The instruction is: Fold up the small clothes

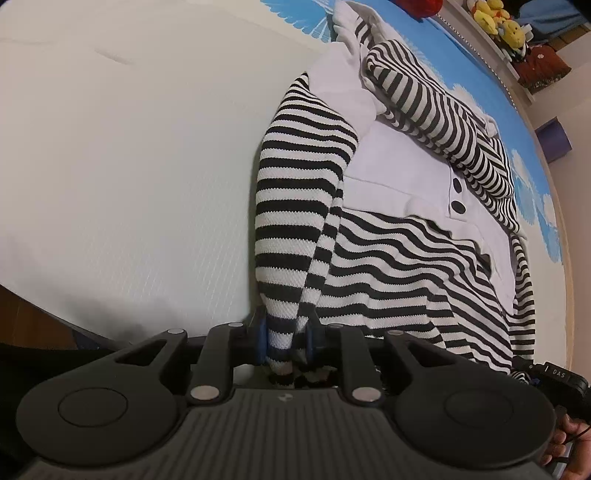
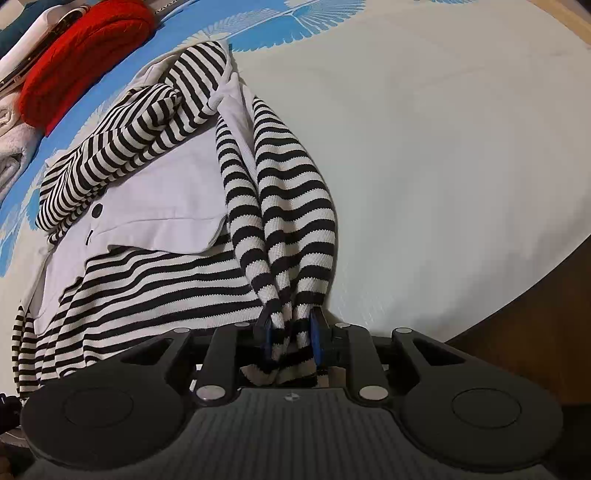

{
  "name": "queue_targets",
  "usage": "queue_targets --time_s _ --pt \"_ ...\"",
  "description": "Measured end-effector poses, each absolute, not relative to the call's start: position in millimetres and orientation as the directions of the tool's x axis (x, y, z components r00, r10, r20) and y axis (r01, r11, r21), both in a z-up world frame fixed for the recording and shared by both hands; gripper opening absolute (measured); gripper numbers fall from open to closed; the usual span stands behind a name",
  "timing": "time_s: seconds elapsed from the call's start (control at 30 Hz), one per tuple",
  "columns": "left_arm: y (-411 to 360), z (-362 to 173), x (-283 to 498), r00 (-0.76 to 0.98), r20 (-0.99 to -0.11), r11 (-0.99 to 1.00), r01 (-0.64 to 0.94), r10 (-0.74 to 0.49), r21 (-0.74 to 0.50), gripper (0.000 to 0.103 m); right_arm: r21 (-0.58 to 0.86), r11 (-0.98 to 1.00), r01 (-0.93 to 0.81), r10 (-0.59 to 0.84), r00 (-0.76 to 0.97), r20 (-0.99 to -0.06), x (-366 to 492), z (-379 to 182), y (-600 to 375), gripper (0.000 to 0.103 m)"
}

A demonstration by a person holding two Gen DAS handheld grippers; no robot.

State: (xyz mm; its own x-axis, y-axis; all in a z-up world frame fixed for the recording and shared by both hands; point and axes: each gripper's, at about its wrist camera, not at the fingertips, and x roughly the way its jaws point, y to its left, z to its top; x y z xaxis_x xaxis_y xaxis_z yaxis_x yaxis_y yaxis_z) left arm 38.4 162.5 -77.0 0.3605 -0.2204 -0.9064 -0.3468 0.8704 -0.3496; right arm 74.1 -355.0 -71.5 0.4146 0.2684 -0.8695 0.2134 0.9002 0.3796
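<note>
A black-and-white striped top (image 1: 388,258) with a white collar panel and dark buttons lies on a pale bed. It also shows in the right wrist view (image 2: 155,280). My left gripper (image 1: 286,341) is shut on a bunched striped edge of the top, which hangs up from the bed into its blue pads. My right gripper (image 2: 291,341) is shut on another bunched striped part of the same top, lifted the same way. One striped sleeve (image 1: 424,107) lies folded across the white panel (image 1: 395,166).
The bed cover (image 1: 129,166) is white with a blue patterned band (image 2: 288,26) at the far end. A red knit item (image 2: 81,55) and pale folded cloth (image 2: 11,155) lie beyond the top. Yellow plush toys (image 1: 495,18) sit on a shelf. Wooden floor shows at the bed's edge (image 2: 535,325).
</note>
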Motion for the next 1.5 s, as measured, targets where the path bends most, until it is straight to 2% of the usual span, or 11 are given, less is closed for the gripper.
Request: queue_targets --time_s 0.2,0.27,0.43,0.9,1.03,1.2,1.37,1.5 --pt "160.4 -77.9 39.5 0.361 -0.908 0.877 -0.338 -0.215 -0.342 0.02 0.377 0.902 0.208 0.267 0.417 -0.869 74.3 -71.0 -354.5 0.019" --pt "160.0 -78.1 39.5 0.362 -0.908 0.88 -0.332 -0.213 -0.339 0.019 0.379 0.903 0.202 0.271 0.419 -0.867 74.2 -70.8 -353.6 0.015" --pt "155.0 -75.5 38.4 0.377 -0.903 0.895 -0.301 -0.204 -0.328 0.009 0.39 0.901 0.189 0.277 0.439 -0.855 73.3 -67.4 -352.6 0.009" --pt "147.5 -51.9 30.6 0.439 -0.882 0.928 -0.228 -0.172 -0.294 0.006 0.447 0.881 0.153 0.304 0.541 -0.784 67.5 -44.5 -360.6 0.007" --pt "146.3 -17.4 31.6 0.489 -0.855 0.943 -0.168 -0.174 -0.288 0.006 0.464 0.879 0.109 0.318 0.591 -0.741 64.2 -17.9 -364.1 0.007" --pt "146.4 43.0 18.2 0.542 -0.817 0.953 -0.09 -0.196 -0.288 0.005 0.556 0.828 0.073 0.379 0.658 -0.651 45.6 29.8 -380.6 0.007" --pt "154.1 109.4 -13.0 0.557 -0.784 0.942 -0.009 -0.274 -0.335 0.005 0.626 0.779 -0.02 0.455 0.705 -0.544 6.0 88.8 -403.7 0.007" --pt "163.5 142.4 -26.7 0.554 -0.758 0.919 0.032 -0.344 -0.393 0.006 0.628 0.776 -0.059 0.477 0.706 -0.524 -18.4 121.3 -412.4 0.007"
